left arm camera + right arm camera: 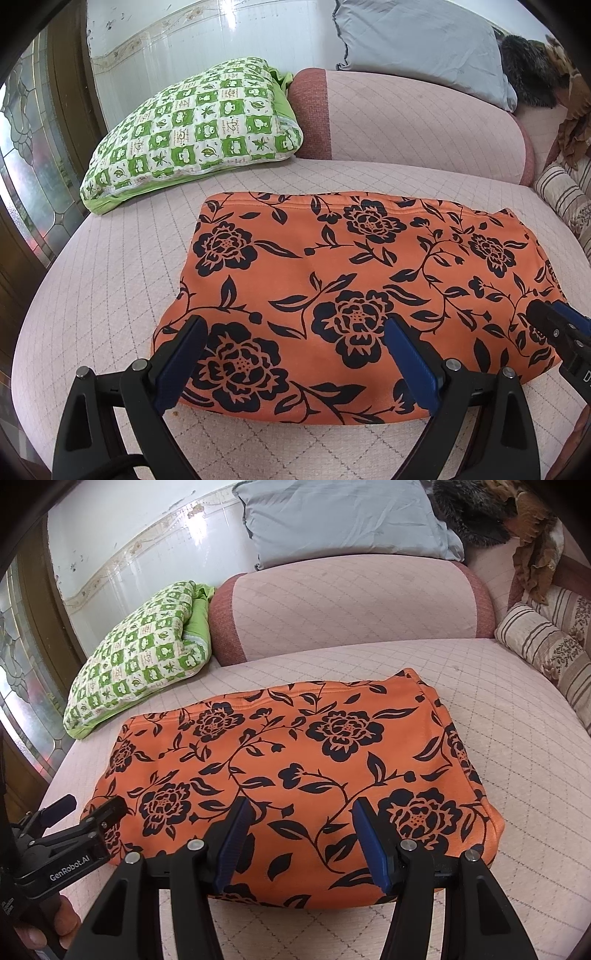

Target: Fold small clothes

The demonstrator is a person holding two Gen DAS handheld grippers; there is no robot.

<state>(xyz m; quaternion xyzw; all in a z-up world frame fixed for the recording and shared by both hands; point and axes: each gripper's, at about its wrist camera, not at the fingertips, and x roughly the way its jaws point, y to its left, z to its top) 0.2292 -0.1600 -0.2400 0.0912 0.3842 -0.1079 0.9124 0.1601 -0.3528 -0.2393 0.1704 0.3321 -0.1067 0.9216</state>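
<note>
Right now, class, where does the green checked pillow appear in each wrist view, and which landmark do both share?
Left wrist: green checked pillow, upper left.
Right wrist: pillow, left of centre, smaller.
Shared landmark: orange floral garment on the sofa seat.

One orange garment [351, 295] lies at the centre. Two grippers [295, 343] [301, 819] show at 6 o'clock. Three cushions: green [192, 129] at 10, grey [421, 44] at 12, striped [546, 653] at 2.

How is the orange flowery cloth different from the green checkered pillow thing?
The orange cloth has big dark flowers and vines; the green checkered pillow has little squares with leaves. The orange cloth lies flat in the middle of the pink cushion, near the grippers; the green checkered pillow sits further back on the left, tilted up against the backrest. Both are soft and rest on the same pink cushion.
</note>
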